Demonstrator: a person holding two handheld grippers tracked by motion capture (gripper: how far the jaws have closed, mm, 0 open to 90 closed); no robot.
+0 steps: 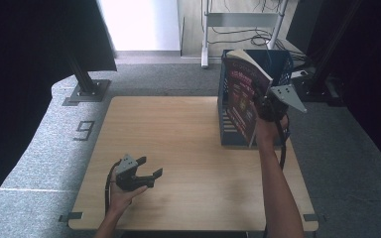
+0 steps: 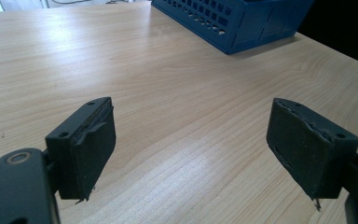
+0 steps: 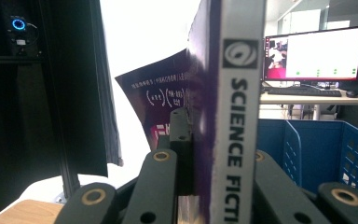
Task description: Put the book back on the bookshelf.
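My right gripper (image 1: 264,106) is shut on a purple book (image 1: 243,94), holding it upright against the near side of the blue crate (image 1: 283,64) at the table's far right. In the right gripper view the book's white spine (image 3: 238,116) reads "SCIENCE FICTI", clamped between the jaws, with the front cover (image 3: 163,100) bowing out to the left. My left gripper (image 1: 146,168) rests open near the table's front left with nothing between its fingers. Its two black pads (image 2: 91,144) stand wide apart over bare wood in the left gripper view.
The wooden table (image 1: 178,144) carries the blue crate (image 2: 233,21) at its far right. A black stand foot (image 1: 87,89) sits on the grey carpet beyond the far left corner. A lit monitor (image 3: 314,53) stands on a desk behind the crate.
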